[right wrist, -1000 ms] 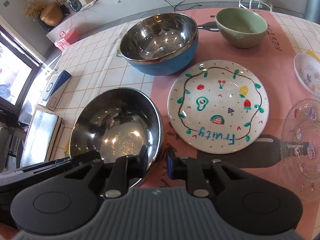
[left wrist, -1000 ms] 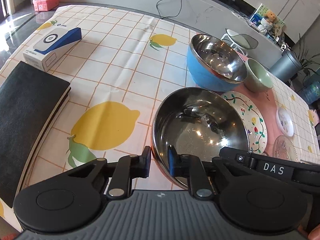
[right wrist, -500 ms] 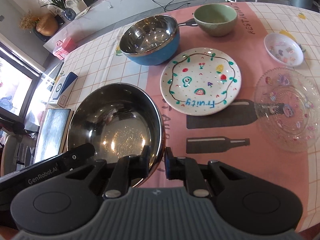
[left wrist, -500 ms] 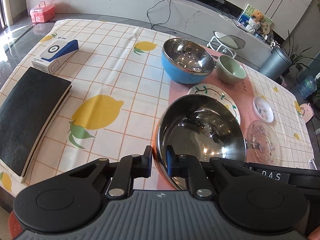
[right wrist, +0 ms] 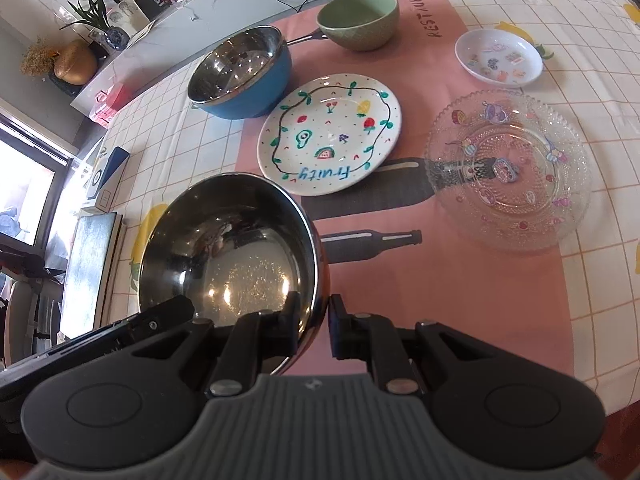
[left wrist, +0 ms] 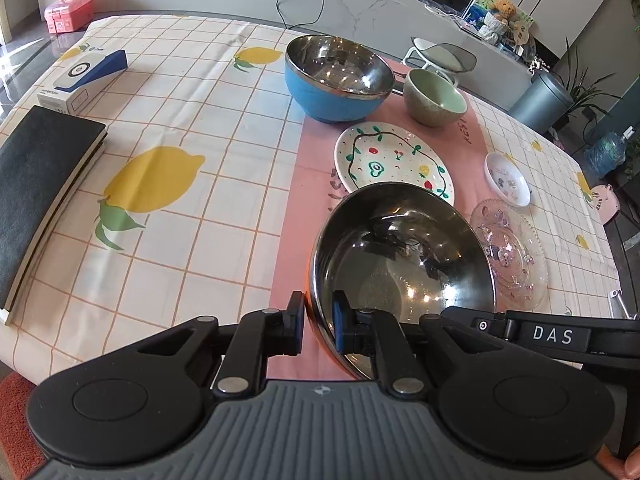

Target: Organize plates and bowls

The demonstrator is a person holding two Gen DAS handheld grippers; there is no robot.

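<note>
- Lifted higher than a moment ago, the steel bowl [left wrist: 400, 256] hangs above the table's near edge, left gripper [left wrist: 318, 322] and right gripper [right wrist: 314, 320] each pinching its rim.
- Unstacked: blue bowl [right wrist: 244, 80], green bowl [right wrist: 360, 20], fruit plate [right wrist: 330, 132], glass plate [right wrist: 508, 172], small dish [right wrist: 500, 60].

Tablecloth [left wrist: 224, 128]: white, orange grid, lemon print. Pink runner [right wrist: 440, 280]: over the cloth, printed with dark bottles. Black book or notebook [left wrist: 36, 184]: flat at the table's left edge. White-and-blue box [left wrist: 82, 76]: just beyond it. Pink case [left wrist: 68, 12]: off the table. Grey bin [left wrist: 540, 104], stool [left wrist: 444, 54], potted plant [right wrist: 90, 12], soft toy [left wrist: 502, 8]: in the room behind.
</note>
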